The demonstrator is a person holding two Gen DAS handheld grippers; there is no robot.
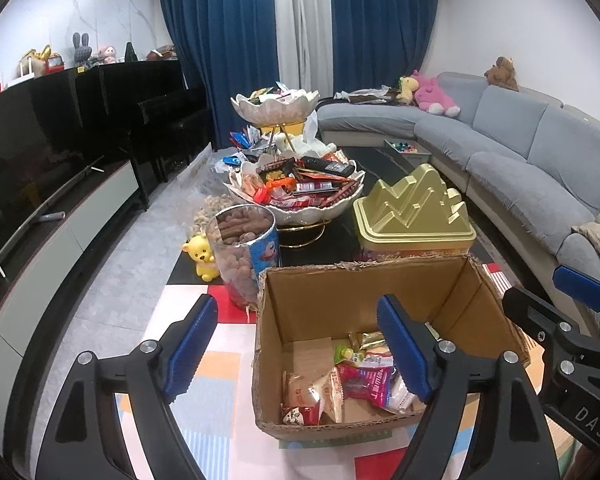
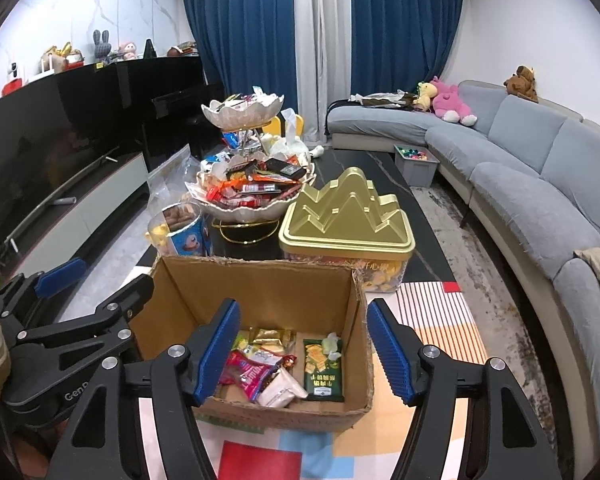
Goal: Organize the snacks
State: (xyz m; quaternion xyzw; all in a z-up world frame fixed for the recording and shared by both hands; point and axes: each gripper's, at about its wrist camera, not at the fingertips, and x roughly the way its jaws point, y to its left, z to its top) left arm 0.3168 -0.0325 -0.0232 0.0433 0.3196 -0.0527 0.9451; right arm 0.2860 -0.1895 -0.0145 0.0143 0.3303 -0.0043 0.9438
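An open cardboard box (image 1: 340, 292) (image 2: 260, 292) stands on the patterned mat in front of me, with several snack packets lying on its bottom. Among them are a pink packet (image 2: 246, 376) (image 1: 364, 380), a green packet (image 2: 324, 368) and a red-and-white packet (image 1: 304, 400). My left gripper (image 1: 300, 350) hovers open over the box's left wall, with nothing between its pads. My right gripper (image 2: 304, 354) hangs open above the box's inside, also without anything in it. Each gripper shows at the edge of the other's view.
Behind the box stand a two-tier shell bowl (image 1: 296, 188) heaped with snacks, a gold mountain-lid tin (image 1: 412, 208) and a clear jar of brown snacks (image 1: 244, 248). A grey sofa (image 2: 540, 200) curves along the right. A TV and low cabinet (image 1: 60, 208) run along the left.
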